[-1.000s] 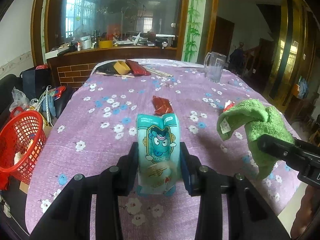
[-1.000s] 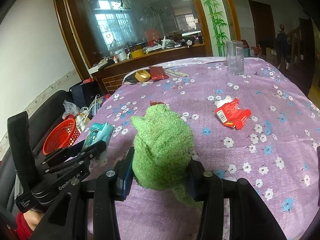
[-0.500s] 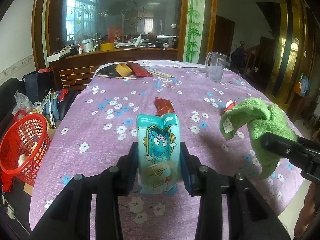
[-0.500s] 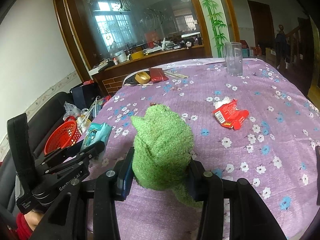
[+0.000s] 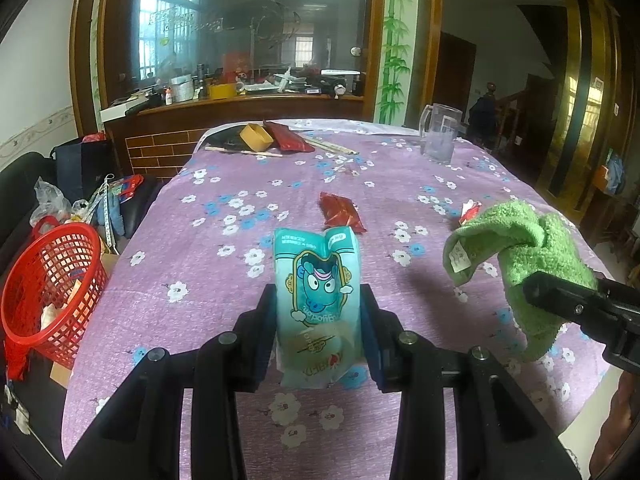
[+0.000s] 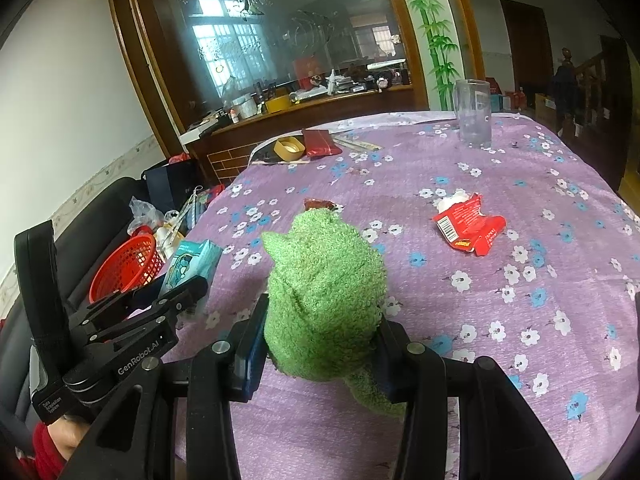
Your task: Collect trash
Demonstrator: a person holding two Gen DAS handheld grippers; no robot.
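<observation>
My left gripper [image 5: 318, 320] is shut on a teal snack packet [image 5: 316, 296] with a cartoon face, held upright above the purple flowered tablecloth [image 5: 224, 264]. The packet also shows in the right wrist view [image 6: 192, 264]. My right gripper [image 6: 320, 340] is shut on a green fuzzy cloth [image 6: 324, 300], which also shows at the right of the left wrist view [image 5: 528, 256]. A dark red wrapper [image 5: 342, 212] lies on the cloth ahead. A torn red wrapper with white tissue [image 6: 468, 226] lies to the right. A red mesh basket [image 5: 48, 288] stands off the table's left edge.
A clear plastic jug [image 5: 438, 132] stands at the far right of the table. A tape roll [image 5: 256, 136], a red pouch [image 5: 286, 136] and chopsticks lie at the far end. Bags and clutter [image 5: 80, 200] sit on a dark sofa at the left.
Both grippers keep their hold. The view has drifted slightly, with the basket a little further left and lower; nothing was let go.
</observation>
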